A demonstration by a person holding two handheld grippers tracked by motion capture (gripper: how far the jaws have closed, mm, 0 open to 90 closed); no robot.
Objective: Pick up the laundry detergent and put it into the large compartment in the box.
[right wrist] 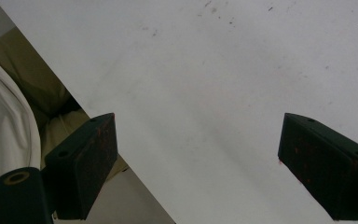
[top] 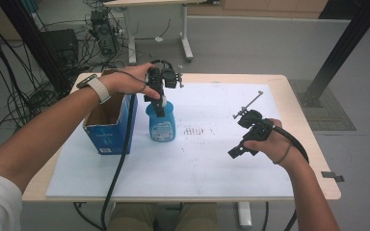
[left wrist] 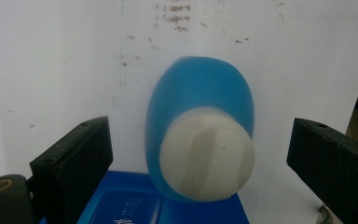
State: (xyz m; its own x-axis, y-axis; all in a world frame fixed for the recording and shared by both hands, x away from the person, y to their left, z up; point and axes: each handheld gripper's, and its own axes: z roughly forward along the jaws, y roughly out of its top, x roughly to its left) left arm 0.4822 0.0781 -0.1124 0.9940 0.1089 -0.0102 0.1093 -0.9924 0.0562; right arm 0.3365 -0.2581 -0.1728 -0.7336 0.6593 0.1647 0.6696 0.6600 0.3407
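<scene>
A: The bench [top: 250, 192] carries a white sheet, with cables tangled on the floor behind. Where's the bottle?

B: The blue bottle [top: 162, 122] stands upright just right of the open box [top: 110, 126]. The left claw [top: 160, 111] hangs above its white cap [left wrist: 207, 154], jaws wide on either side, likely lined up for a grip.

A: And the right claw [top: 236, 153]?

B: Spread wide, holding nothing, parked well to the right, out of the way.
</scene>
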